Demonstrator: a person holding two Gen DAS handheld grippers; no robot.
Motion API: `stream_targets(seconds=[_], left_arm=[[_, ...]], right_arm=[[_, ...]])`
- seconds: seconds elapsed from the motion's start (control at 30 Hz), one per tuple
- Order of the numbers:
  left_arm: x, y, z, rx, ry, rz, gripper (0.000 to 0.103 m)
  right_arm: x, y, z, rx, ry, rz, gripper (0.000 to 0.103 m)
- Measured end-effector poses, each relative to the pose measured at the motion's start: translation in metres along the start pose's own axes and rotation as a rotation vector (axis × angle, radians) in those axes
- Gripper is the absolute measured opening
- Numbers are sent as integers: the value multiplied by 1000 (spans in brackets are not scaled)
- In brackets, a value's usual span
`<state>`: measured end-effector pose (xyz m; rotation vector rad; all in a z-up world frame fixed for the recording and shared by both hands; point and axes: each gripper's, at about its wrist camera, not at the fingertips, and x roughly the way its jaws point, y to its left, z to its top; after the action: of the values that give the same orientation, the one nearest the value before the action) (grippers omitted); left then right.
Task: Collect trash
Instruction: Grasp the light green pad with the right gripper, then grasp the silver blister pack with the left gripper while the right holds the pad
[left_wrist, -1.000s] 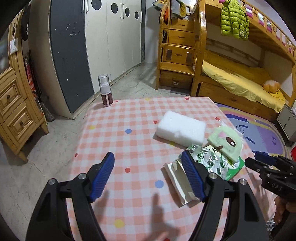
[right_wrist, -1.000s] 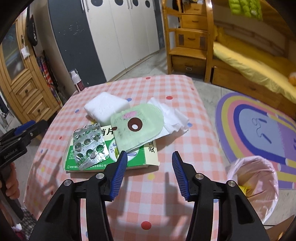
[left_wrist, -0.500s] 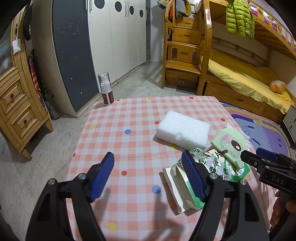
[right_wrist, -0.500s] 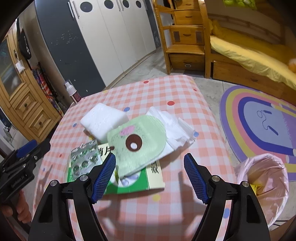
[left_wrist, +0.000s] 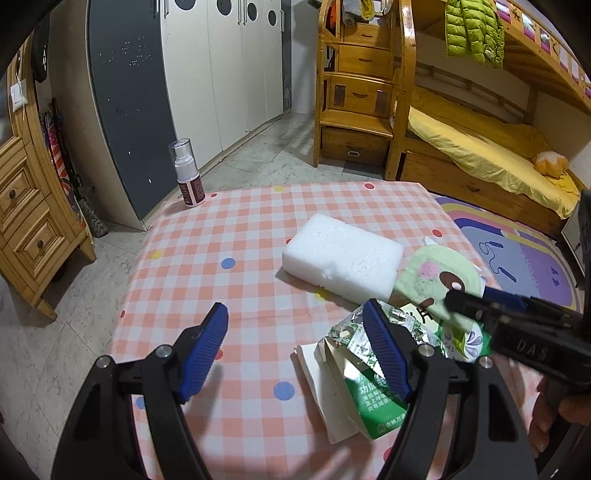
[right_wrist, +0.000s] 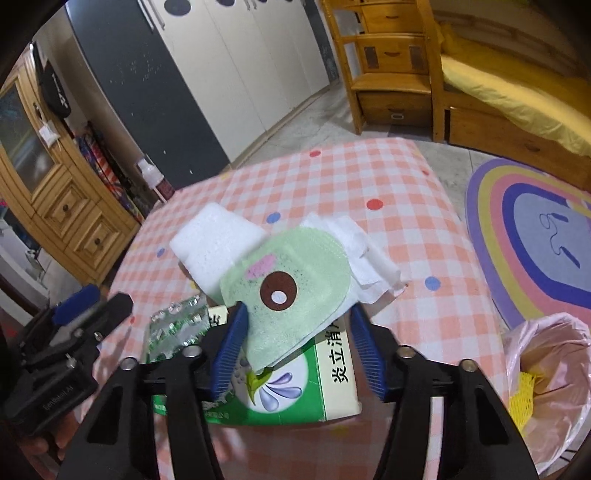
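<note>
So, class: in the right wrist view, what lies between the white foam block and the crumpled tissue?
The round green sheet lies between the foam block and the tissue, overlapping both, in the right wrist view.

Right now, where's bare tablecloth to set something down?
Free: the checked tablecloth between the spray bottle and white foam block, under the open left gripper. Crowded: foam block, green round pad, green medicine box, closing right gripper.

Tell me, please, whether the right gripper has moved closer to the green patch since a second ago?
Yes. The right gripper has advanced up the checked tablecloth; its closing jaws now flank the green patch lying on the medicine box.
</note>
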<state>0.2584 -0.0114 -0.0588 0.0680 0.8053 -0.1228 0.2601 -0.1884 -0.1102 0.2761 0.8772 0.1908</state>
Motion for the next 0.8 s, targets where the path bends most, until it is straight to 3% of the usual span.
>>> stream_targets(seconds=[0.07,0.17,0.33,0.47,0.67,0.8], left_arm=[[-1,2,-1,-5,-1,-1,73],[-4,7,-5,-16,-1,0,73],[-13,17,-13,-27,-10,-3,73],[-19,24,-20,-28,-12,-9,73],[-16,21,-28,-3,4,-7,73],[-17,9,-32,22,8,-44,73]], right_arm=[[-5,0,2,10,-26,10,9],[-14,-1,5,18,-56,44,3],[-39,10,4,-31,-153,55,1],[-65,16,0,-72,-247,14,1],[-78,13,-9,-109,-278,-66,1],[-81,13,-13,-128,-283,-104,1]])
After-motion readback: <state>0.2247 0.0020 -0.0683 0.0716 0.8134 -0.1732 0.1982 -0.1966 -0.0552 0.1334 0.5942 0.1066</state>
